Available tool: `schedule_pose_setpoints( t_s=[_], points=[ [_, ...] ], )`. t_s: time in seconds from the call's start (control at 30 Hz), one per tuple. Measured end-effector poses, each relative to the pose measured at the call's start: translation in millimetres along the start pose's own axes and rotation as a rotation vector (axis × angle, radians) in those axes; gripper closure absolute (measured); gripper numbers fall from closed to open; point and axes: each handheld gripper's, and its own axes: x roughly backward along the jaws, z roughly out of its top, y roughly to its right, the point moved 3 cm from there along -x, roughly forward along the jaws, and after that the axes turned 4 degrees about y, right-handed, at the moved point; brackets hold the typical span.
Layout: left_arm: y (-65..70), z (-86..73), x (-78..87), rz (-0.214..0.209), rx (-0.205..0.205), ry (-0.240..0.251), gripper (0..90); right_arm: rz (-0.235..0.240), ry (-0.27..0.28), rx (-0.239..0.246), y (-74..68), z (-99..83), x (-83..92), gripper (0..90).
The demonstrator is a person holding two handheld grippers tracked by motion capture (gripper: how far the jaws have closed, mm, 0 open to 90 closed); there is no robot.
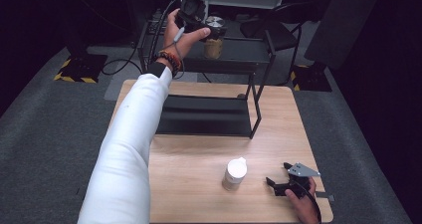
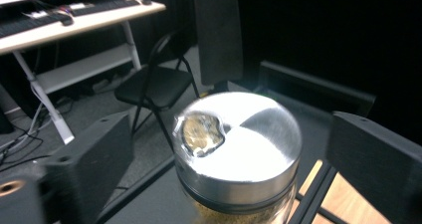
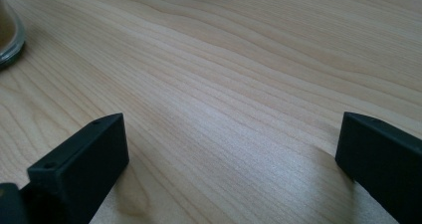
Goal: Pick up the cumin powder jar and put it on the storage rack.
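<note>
At the top shelf of the black rack [image 1: 259,92], the left tool [image 1: 201,22] sits level with a glass jar [image 1: 213,46] of tan granules, silver lid [image 2: 239,144] with a torn foil patch showing the contents. Jaws stand wide either side of the lid in the left gripper view, pads clear of it, no grip; jar stands upright on the shelf between them. No readable label or brand on the jar or lid. Near the front right edge of the wooden surface [image 1: 199,184], the right tool [image 1: 278,176] rests low, jaws spread with only bare wood grain between them. A white bottle [image 1: 234,173] with white cap stands upright just to that tool's left, apart from it; no legible text on it. Behind the left tool: folding chair [image 2: 154,84], desk with keyboards [image 2: 74,10].
</note>
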Motion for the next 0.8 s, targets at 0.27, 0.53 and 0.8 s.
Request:
schedule_pose_setpoints(
  t_s=[0.27, 0.53, 0.8],
  points=[
    [11.4, 3.5, 36.3, 0.043, -0.036, 0.033, 0.3, 0.000, 0.000, 0.000, 0.0, 0.0, 0.0, 0.0],
    [27.3, -6.0, 72.9, 0.061, -0.119, 0.035, 0.3, 0.000, 0.000, 0.000, 0.1, 0.0, 0.0, 0.0],
    [39.4, -27.7, 98.2, 0.045, -0.151, 0.038, 0.4, 0.001, 0.000, 0.001, 0.1, 0.0, -0.1, 0.0]
  ],
)
